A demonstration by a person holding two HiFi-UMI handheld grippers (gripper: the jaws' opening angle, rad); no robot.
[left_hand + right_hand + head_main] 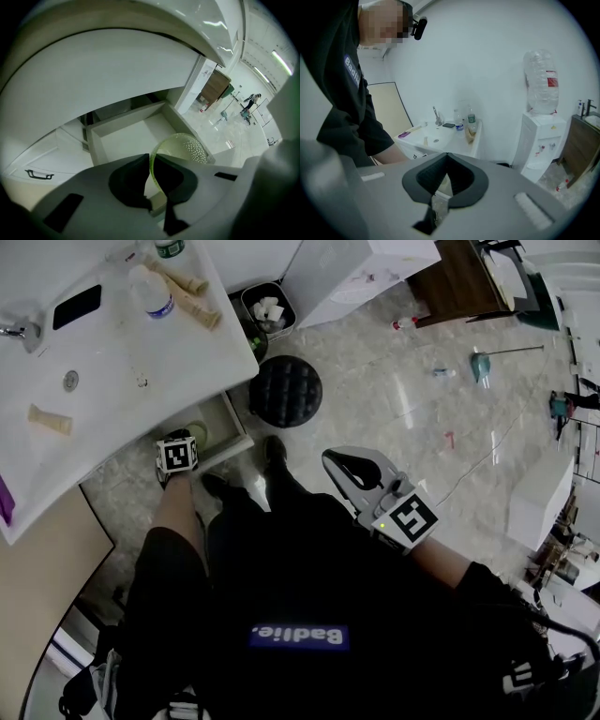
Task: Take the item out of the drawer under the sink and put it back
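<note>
Sink counter (187, 343): white and smooth, with a basin set into it. A dark phone (77, 306) and a clear bottle (155, 292) stand on its top.
Floor (394, 399): pale, glossy and marbled, spreading out from the counter's foot, with a few small bits of litter well away from the counter.
Drawer (126, 136): white, pulled out from under the counter, its bottom bare.
Stool (286, 390): round and black, on the floor just beside the counter's corner.
Bin (267, 310): small and dark, against the counter's end.
Water dispenser (539, 136): white, with a large bottle on top, by the wall past the counter's end.
Green cup (185, 145): translucent yellow-green with a thin rim and rows of small raised dots on its wall. It hangs below the counter's front edge, over the open drawer. Whether it touches the drawer bottom I cannot tell.
Left gripper (151, 161): under the counter's edge, pointing steeply down, with its jaws pinched on the cup's rim.
Right gripper (446, 154): well out from the counter, jaw tips together with nothing between them.
</note>
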